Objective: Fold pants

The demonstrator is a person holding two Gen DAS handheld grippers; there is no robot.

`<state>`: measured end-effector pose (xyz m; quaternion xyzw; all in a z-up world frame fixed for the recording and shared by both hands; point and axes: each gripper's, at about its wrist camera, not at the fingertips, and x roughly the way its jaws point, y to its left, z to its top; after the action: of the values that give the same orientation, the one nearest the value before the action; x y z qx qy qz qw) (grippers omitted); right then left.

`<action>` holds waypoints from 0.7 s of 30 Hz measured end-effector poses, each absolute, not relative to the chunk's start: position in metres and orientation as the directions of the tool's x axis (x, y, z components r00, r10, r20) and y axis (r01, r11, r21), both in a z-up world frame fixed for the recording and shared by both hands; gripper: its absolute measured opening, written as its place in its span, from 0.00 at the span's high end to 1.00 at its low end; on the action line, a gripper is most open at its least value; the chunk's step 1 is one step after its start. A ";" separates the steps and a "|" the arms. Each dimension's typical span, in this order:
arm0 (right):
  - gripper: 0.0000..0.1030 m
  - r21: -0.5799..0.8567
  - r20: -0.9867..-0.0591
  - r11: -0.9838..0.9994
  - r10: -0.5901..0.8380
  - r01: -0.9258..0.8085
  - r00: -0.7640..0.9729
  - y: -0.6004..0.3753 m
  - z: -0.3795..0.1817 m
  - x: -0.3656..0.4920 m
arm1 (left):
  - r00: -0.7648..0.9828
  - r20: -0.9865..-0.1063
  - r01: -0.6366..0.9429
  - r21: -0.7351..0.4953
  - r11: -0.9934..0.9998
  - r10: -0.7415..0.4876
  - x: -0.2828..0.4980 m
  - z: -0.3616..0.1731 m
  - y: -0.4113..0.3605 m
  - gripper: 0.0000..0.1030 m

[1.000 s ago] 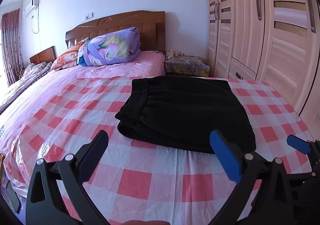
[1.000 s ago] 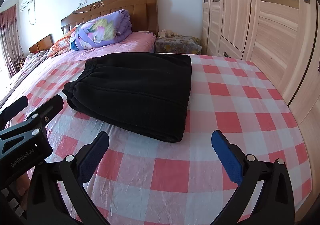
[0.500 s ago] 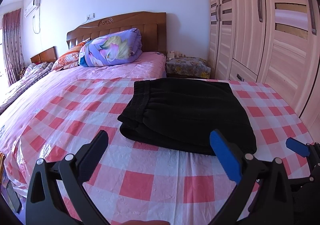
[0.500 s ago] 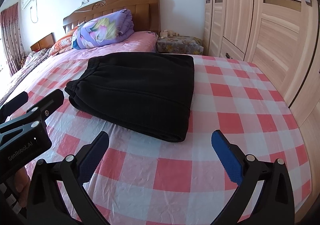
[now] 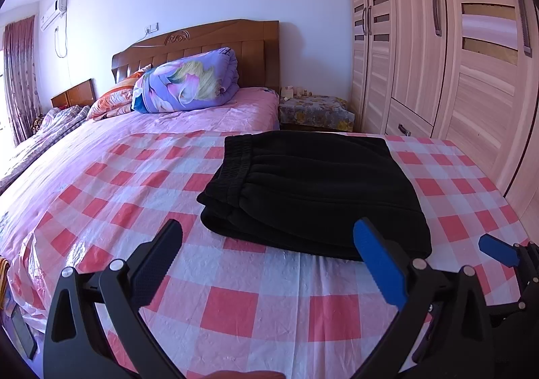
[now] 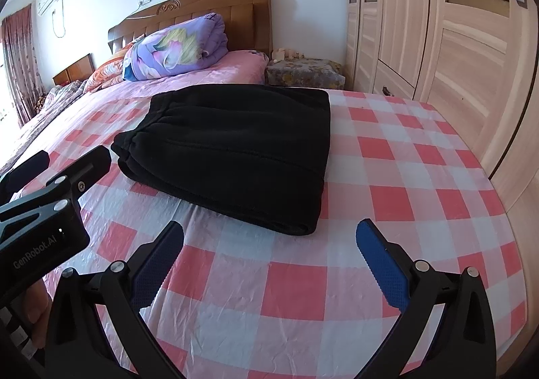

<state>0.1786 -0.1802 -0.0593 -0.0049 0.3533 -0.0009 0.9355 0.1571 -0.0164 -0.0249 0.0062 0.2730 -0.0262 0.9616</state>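
Black pants [image 5: 313, 190] lie folded in a flat rectangle on the red-and-white checked sheet [image 5: 235, 305], waistband to the left; they also show in the right wrist view [image 6: 235, 150]. My left gripper [image 5: 269, 244] is open and empty, held back from the pants' near edge. My right gripper [image 6: 269, 244] is open and empty, also short of the near edge. The left gripper [image 6: 57, 173] shows at the left of the right wrist view. The right gripper's blue fingertip [image 5: 495, 249] shows at the right of the left wrist view.
A folded purple floral quilt [image 5: 185, 82] and pillows lie by the wooden headboard [image 5: 202, 42]. A nightstand with a floral cover [image 5: 313, 109] stands beside the bed. A tall wardrobe [image 5: 454, 59] runs along the right side.
Both grippers have drawn back a little and risen from the pants. The pants have not moved. Both grippers stay open.
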 end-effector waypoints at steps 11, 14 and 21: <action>0.04 -0.007 -0.663 1.000 -0.003 -0.002 0.749 -0.182 -0.061 0.178 | 0.850 -0.525 0.053 -0.003 0.999 -0.047 0.157 -0.025 -0.017 0.01; 0.04 -0.006 -0.663 1.000 -0.003 -0.001 0.749 -0.182 -0.061 0.178 | 0.850 -0.525 0.053 -0.001 0.999 -0.045 0.157 -0.025 -0.017 0.01; 0.04 -0.005 -0.664 1.000 -0.001 -0.003 0.748 -0.181 -0.064 0.175 | 0.849 -0.526 0.052 -0.001 0.999 -0.044 0.156 -0.025 -0.017 0.01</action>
<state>0.1751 -0.1808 -0.0639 -0.0026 0.3553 0.0005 0.9348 0.1564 -0.0167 -0.0246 0.0064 0.2736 -0.0250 0.9615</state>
